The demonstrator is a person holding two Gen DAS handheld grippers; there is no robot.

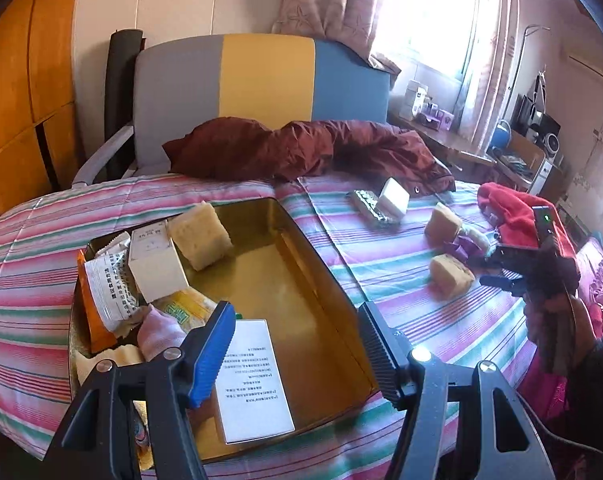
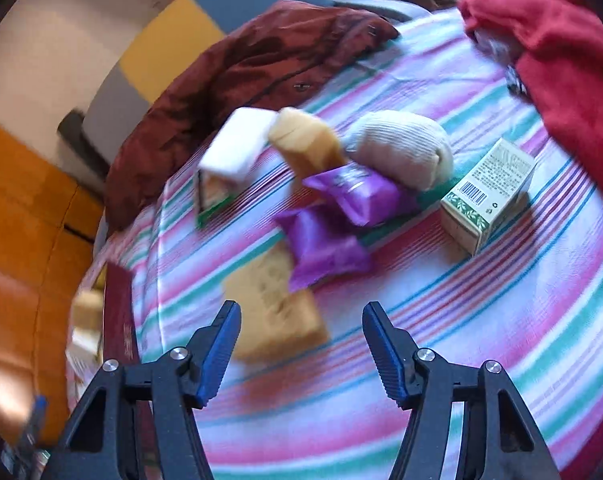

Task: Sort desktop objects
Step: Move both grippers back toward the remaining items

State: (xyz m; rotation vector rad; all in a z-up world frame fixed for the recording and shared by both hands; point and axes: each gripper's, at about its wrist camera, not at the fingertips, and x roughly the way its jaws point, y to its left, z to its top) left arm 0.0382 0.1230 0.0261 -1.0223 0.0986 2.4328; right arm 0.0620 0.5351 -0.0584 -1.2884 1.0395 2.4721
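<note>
My left gripper [image 1: 297,344] is open and empty above a gold metal tray [image 1: 321,280] on the striped cloth. The tray holds a yellow sponge [image 1: 201,236], a white box [image 1: 155,264], snack packets [image 1: 105,292], a pink sock [image 1: 161,332] and a white card [image 1: 253,380]. My right gripper [image 2: 301,344] is open and empty just above a tan sponge [image 2: 277,312]. Beyond it lie two purple packets [image 2: 325,248], another sponge [image 2: 305,144], a beige sock roll [image 2: 401,148], a green-white carton [image 2: 489,196] and a white box [image 2: 237,144]. The right gripper also shows in the left wrist view [image 1: 497,270].
A dark red jacket [image 1: 301,148] lies at the back of the table before a grey, yellow and blue chair [image 1: 261,80]. A red cloth [image 2: 561,72] lies at the right. A silver blister pack [image 1: 369,206] lies under the white box. A red book's edge [image 2: 119,320] shows at the left.
</note>
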